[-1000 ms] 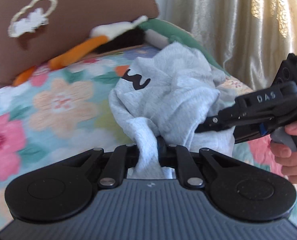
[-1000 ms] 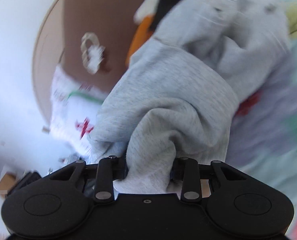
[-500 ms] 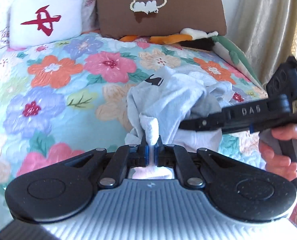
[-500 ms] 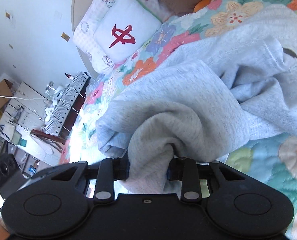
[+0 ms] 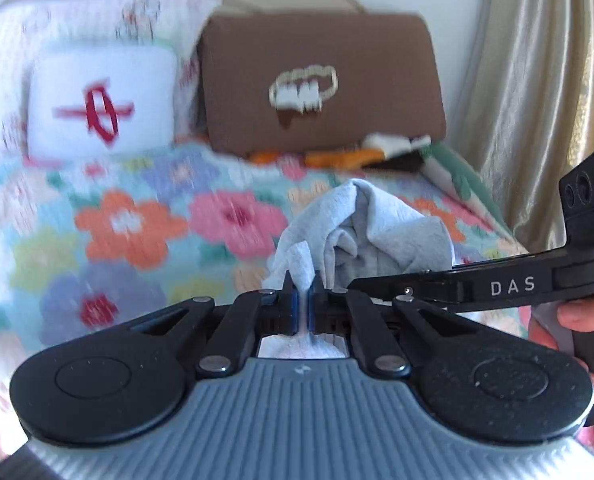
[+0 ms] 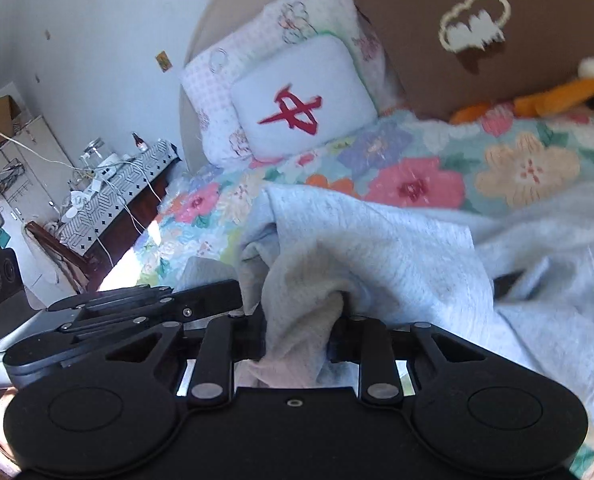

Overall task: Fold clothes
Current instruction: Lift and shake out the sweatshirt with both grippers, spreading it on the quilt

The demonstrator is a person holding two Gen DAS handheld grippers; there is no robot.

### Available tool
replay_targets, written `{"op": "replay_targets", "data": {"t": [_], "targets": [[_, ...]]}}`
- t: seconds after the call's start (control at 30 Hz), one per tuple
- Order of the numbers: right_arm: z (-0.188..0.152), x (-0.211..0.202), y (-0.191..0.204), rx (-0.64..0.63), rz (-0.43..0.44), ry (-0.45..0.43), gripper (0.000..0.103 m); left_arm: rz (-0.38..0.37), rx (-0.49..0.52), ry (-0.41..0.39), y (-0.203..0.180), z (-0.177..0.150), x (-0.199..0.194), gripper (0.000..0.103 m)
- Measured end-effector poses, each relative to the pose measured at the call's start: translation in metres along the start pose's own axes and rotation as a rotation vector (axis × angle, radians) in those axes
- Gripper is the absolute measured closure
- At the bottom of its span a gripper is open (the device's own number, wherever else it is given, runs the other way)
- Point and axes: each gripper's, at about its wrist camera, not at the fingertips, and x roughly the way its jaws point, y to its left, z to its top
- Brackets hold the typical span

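A light grey sweatshirt [image 5: 373, 236] is bunched and lifted over the floral bedspread [image 5: 137, 232]. My left gripper [image 5: 302, 296] is shut on a thin fold of its fabric. My right gripper [image 6: 297, 332] is shut on a thick wad of the same sweatshirt [image 6: 397, 248], which drapes away to the right. The right gripper also shows in the left wrist view [image 5: 377, 282], reaching in from the right, close beside the left one. The left gripper shows at the left edge of the right wrist view [image 6: 201, 300].
At the head of the bed stand a white pillow with a red mark [image 5: 97, 108] and a brown cushion [image 5: 321, 84]. An orange and black plush toy [image 5: 357, 156] lies below the cushion. A curtain [image 5: 537, 80] hangs at the right. A cluttered side table [image 6: 109, 184] stands left of the bed.
Both grippers pulled back from the head of the bed with the sweatshirt, which now hangs bunched and narrower between them. The views have swung up toward the pillows.
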Motion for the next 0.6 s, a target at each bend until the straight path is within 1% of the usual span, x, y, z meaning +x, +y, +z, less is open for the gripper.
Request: {"op": "replay_targets", "data": {"t": [0.07, 0.13, 0.17, 0.2, 0.23, 0.33, 0.37, 0.43, 0.47, 0.5, 0.53, 0.6], "targets": [[0.012, 0.001, 0.023, -0.086, -0.002, -0.052, 0.074, 0.020, -0.003, -0.042, 0.009, 0.011, -0.011, 0.099], [0.022, 0.011, 0.049, -0.182, -0.051, -0.109, 0.074, 0.036, -0.047, -0.046, 0.027, 0.018, -0.013, 0.099], [0.024, 0.017, 0.057, -0.190, -0.078, -0.128, 0.074, 0.044, -0.074, -0.043, 0.038, 0.022, -0.013, 0.099], [0.026, 0.025, 0.062, -0.169, -0.098, -0.123, 0.072, 0.058, -0.099, -0.020, 0.049, 0.021, -0.010, 0.099], [0.025, 0.033, 0.062, -0.135, -0.115, -0.087, 0.070, 0.080, -0.119, 0.027, 0.061, 0.017, -0.004, 0.099], [0.008, 0.051, 0.045, -0.059, -0.172, 0.106, 0.064, 0.141, -0.183, 0.175, 0.095, 0.000, 0.016, 0.098], [-0.002, 0.052, 0.033, -0.024, -0.178, 0.158, 0.064, 0.147, -0.199, 0.223, 0.101, -0.011, 0.020, 0.098], [-0.020, 0.046, 0.006, 0.086, -0.171, 0.219, 0.063, 0.144, -0.205, 0.279, 0.105, -0.035, 0.024, 0.098], [-0.027, 0.041, -0.007, 0.154, -0.151, 0.234, 0.061, 0.143, -0.205, 0.298, 0.106, -0.045, 0.024, 0.098], [-0.033, 0.036, -0.019, 0.212, -0.130, 0.239, 0.059, 0.140, -0.205, 0.300, 0.104, -0.051, 0.022, 0.097], [-0.038, 0.030, -0.028, 0.251, -0.126, 0.241, 0.053, 0.132, -0.210, 0.297, 0.103, -0.053, 0.021, 0.096], [-0.045, 0.021, -0.038, 0.276, -0.150, 0.243, 0.048, 0.116, -0.216, 0.289, 0.101, -0.055, 0.017, 0.095]]}}
